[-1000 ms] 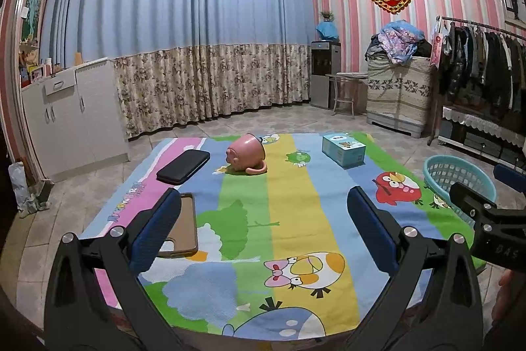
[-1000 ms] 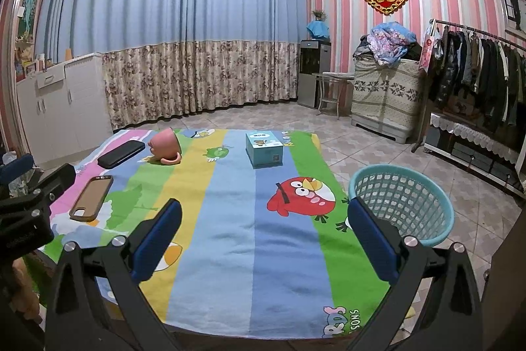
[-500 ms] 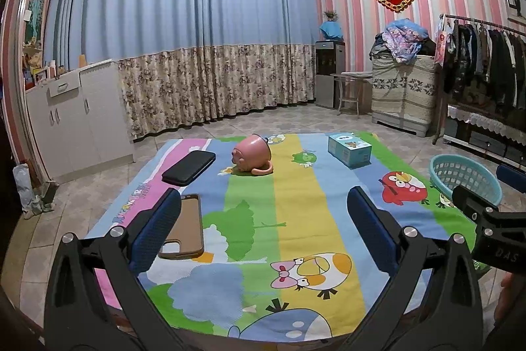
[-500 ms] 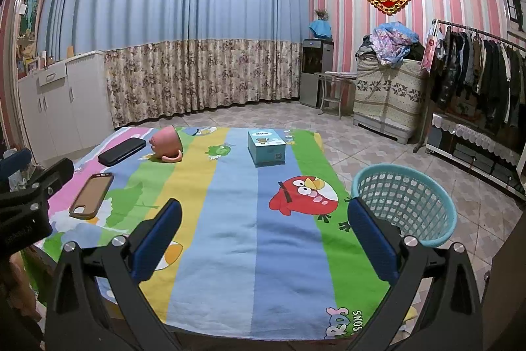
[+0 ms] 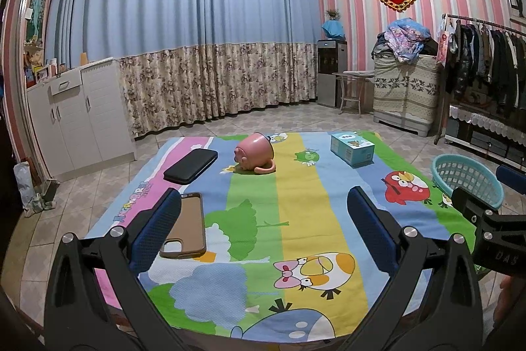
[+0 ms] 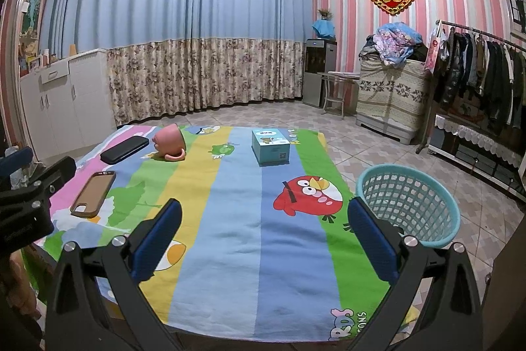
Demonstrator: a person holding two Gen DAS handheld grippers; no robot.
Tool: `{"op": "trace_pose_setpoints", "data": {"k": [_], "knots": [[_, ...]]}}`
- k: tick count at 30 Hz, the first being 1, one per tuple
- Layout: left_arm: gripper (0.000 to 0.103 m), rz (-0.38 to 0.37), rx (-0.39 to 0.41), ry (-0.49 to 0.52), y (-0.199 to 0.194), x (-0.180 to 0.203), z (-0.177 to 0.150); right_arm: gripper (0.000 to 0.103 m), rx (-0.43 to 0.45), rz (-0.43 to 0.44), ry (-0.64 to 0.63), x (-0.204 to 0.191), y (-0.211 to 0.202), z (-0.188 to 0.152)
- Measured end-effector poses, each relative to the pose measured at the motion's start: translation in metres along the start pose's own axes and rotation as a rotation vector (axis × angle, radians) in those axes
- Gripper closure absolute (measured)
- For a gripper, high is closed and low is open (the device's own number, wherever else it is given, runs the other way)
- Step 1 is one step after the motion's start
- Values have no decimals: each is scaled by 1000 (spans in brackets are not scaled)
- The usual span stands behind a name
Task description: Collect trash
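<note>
On a table with a cartoon cloth (image 5: 296,203) lie a tipped pink mug (image 5: 254,152), a black case (image 5: 191,166), a brown phone case (image 5: 185,226) and a light blue box (image 5: 352,149). The right wrist view shows the mug (image 6: 169,142), black case (image 6: 125,149), phone case (image 6: 93,193) and box (image 6: 270,147) too. A teal basket (image 6: 409,203) stands on the floor right of the table; it also shows in the left wrist view (image 5: 466,178). My left gripper (image 5: 263,232) and right gripper (image 6: 263,234) are open and empty above the near edge.
White cabinets (image 5: 79,114) stand at the left wall. Curtains (image 5: 197,38) cover the back wall. A covered chest (image 6: 391,94) with piled clothes, a clothes rack (image 6: 483,71) and a water dispenser (image 6: 320,71) line the right side. The floor is tiled.
Both grippers have drifted back and slightly up; the table objects appear a little farther away. Nothing has been taken hold of.
</note>
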State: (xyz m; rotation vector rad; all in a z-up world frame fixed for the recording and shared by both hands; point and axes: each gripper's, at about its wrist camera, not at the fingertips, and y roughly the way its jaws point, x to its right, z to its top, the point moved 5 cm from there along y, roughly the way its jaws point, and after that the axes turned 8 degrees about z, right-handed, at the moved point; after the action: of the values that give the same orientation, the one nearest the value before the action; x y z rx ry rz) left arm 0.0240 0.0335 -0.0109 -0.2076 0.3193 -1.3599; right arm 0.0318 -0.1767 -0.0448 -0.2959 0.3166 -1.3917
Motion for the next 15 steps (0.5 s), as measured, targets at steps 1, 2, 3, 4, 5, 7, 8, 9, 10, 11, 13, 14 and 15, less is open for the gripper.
{"op": "trace_pose_setpoints", "data": {"k": [1,2,3,4,5,7,8,9,10,11,13,14,15], "knots": [[5,1,0,-1,0,0,0,4,0,1,1,0,0,0],[5,-1,0,-1,1,0,0,4,0,2,1,0,0,0],[5,0,0,-1,1,-1,0,4,1,2,2,0,0,0],[5,1,0,0,0,0,0,4,0,1,1,0,0,0],[5,1,0,0,1,0,0,4,-1,2,1,0,0,0],[5,1,0,2,1,-1,-1,4,-3,2,-2,-1,1,0],[5,1,-1,1,1,0,-1,4,-3,1,-4,-2,1,0],[5,1,-2,1,0,0,-1,4,-4,1,-5,-2,2,0],[5,1,-3,1,1,-1,-2,4,-3,3,-2,-2,1,0],[5,1,-1,0,0,0,-1,4,-2,3,-1,-2,1,0],[5,3,0,2,1,-1,-1,4,-2,2,-1,-2,1,0],[5,3,0,2,0,0,-1,4,-2,1,-1,-2,1,0],[5,2,-1,1,0,0,-1,4,-2,1,0,-2,1,0]]}}
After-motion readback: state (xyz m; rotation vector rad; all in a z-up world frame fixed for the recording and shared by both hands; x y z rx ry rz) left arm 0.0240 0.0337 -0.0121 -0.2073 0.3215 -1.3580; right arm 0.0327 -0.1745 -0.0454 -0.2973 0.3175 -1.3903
